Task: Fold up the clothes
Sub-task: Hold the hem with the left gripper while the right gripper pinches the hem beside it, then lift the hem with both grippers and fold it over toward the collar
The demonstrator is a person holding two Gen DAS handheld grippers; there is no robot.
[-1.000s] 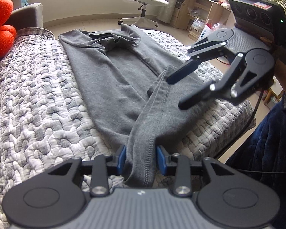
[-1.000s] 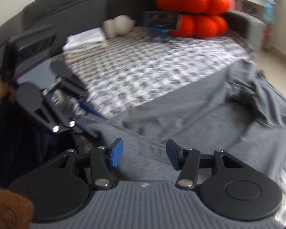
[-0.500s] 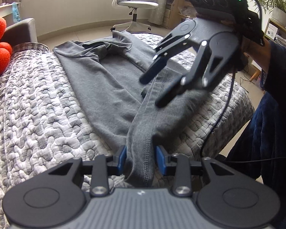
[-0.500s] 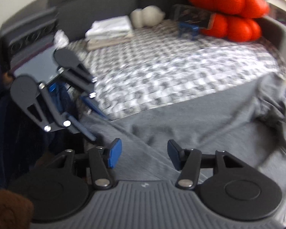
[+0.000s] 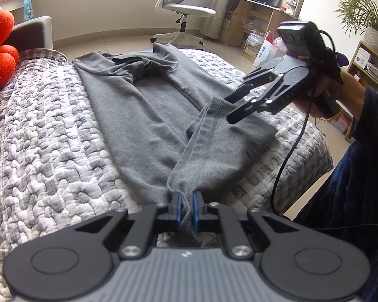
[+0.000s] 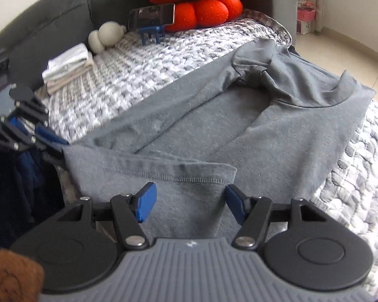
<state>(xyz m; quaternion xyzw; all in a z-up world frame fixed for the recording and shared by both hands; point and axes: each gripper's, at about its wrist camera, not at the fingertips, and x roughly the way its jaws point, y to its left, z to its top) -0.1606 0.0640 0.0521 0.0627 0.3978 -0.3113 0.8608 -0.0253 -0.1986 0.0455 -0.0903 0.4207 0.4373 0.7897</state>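
Grey long-sleeved knit garment [image 5: 138, 115] sprawls mid-frame over grey-white quilted cover [image 5: 37, 138], hem flipped up lower centre. Left gripper [image 5: 185, 209], bottom centre, clenched on hem corner. Right gripper [image 6: 189, 202], jaws spread, poised above stitched hem [image 6: 168, 176], grasping nothing.

The grey garment [image 5: 143, 115] is soft matt knit cloth with stitched hems. The quilted bedcover [image 5: 37, 136] looks bumpy and woven. The left gripper [image 5: 186, 210] is matt black plastic with glossy blue pads [image 5: 178, 210].
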